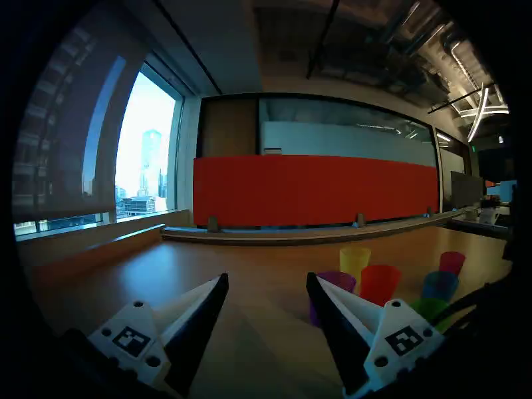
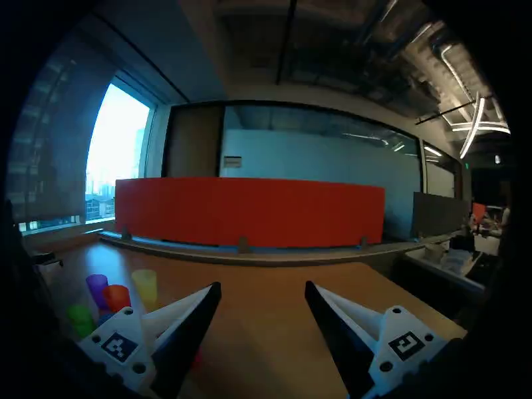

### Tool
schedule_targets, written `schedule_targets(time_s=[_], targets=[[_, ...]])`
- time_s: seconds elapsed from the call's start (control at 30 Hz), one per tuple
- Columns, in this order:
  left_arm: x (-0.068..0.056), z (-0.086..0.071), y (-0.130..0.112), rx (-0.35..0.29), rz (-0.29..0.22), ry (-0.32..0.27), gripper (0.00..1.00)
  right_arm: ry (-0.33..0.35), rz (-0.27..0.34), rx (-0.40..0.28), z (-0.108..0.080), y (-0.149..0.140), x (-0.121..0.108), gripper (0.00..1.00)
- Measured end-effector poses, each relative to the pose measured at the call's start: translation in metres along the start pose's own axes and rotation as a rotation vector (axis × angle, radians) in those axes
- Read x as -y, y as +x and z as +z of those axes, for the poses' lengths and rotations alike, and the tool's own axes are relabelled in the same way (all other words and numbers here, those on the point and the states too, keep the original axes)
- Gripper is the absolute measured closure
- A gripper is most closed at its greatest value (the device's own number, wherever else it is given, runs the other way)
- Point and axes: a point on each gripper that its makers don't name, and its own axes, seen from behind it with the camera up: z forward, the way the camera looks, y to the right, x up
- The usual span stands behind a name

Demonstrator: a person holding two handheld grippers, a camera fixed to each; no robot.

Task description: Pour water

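Left tool (image 1: 266, 278) gapes wide and empty over the bench (image 1: 166, 266). Right tool (image 2: 263, 287) equally open, holding nothing; coloured cups (image 1: 380, 282) stand grouped.

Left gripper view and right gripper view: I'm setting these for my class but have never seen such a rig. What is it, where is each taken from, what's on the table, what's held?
No robot here: a person holds a two-finger gripper in each hand, and a fisheye camera rides on each, looking forward along its fingers. The left gripper view shows the left gripper, fingers apart, over a wooden table, with coloured cups standing to its right. The right gripper view shows the right gripper, also open, the cups at its left. A red screen stands at the table's far edge. Neither gripper holds anything.
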Motion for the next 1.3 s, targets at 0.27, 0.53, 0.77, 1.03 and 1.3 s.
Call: schedule_targets(time_s=[0.27,0.53,0.77,1.03,1.3], targets=[[0.000,0.000,0.000,0.000,0.001,0.000,0.13,-0.011,0.005,-0.017,-0.002,-0.007,-0.006,0.02],[0.000,0.000,0.000,0.000,0.000,0.000,0.13,-0.020,-0.029,-0.052,0.001,-0.011,-0.006,0.02],[-0.001,0.001,0.001,0.000,0.001,0.000,0.13,-0.005,-0.017,-0.076,0.008,-0.020,-0.002,0.02],[-0.001,0.001,0.001,0.000,0.000,0.000,0.13,0.000,0.047,-0.109,0.015,-0.026,-0.007,0.01],[0.000,0.000,0.001,0.000,0.001,0.000,0.13,0.003,0.077,-0.129,0.020,-0.030,-0.014,0.01]])
